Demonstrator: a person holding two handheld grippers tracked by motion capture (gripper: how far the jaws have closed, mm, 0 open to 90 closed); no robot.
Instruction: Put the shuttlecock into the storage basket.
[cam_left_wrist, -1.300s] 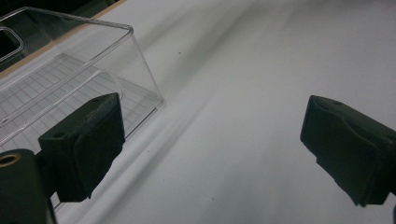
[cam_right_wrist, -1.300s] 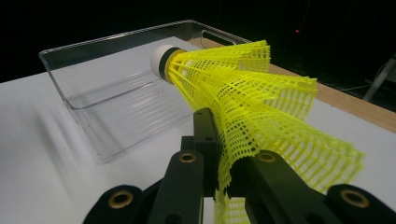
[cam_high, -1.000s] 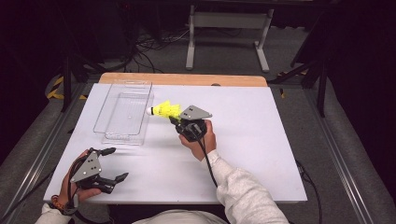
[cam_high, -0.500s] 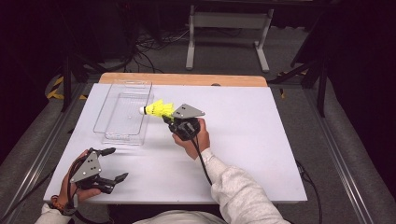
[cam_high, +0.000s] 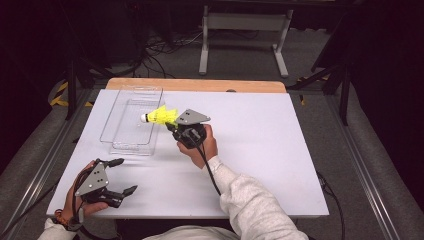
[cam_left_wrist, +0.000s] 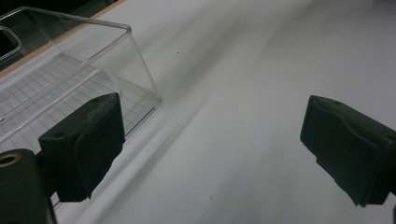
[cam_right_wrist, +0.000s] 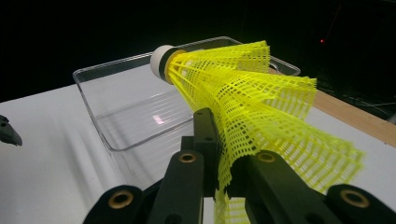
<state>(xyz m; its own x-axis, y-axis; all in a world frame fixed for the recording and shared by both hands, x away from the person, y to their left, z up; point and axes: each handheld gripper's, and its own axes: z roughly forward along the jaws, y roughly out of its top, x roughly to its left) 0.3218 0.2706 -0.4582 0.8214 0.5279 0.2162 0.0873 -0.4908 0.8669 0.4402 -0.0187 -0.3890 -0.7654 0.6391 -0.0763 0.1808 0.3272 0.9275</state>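
Yellow plastic mesh shuttlecock with a white cork tip (cam_high: 159, 116): in the high view it is held in the air over the right-hand rim of the clear, rectangular plastic tray (cam_high: 116, 110), cork pointing left toward the tray's inside. The right gripper (cam_high: 172, 126) is clamped on the skirt, apparently so that the cork leads and the shuttlecock can be released into the tray. The left gripper (cam_high: 122, 176) rests low at the near left corner of the white table top (cam_high: 280, 145), well apart from the tray, jaws spread and holding nothing; it seems parked out of the way. Against the earlier high-view pictures, the shuttlecock and right gripper have travelled left, from beside the tray to over its rim, and the left gripper has not shifted.

Left gripper view: the two black jaws stand wide apart over bare table, with the near corner of the tray at the left.

Right gripper view: the jaws are pinched together on the lower edge of the mesh skirt (cam_right_wrist: 261, 116), which buckles under the grip. The cork tip (cam_right_wrist: 159, 59) projects over the tray's open interior (cam_right_wrist: 135, 107), suggesting a drop is near.
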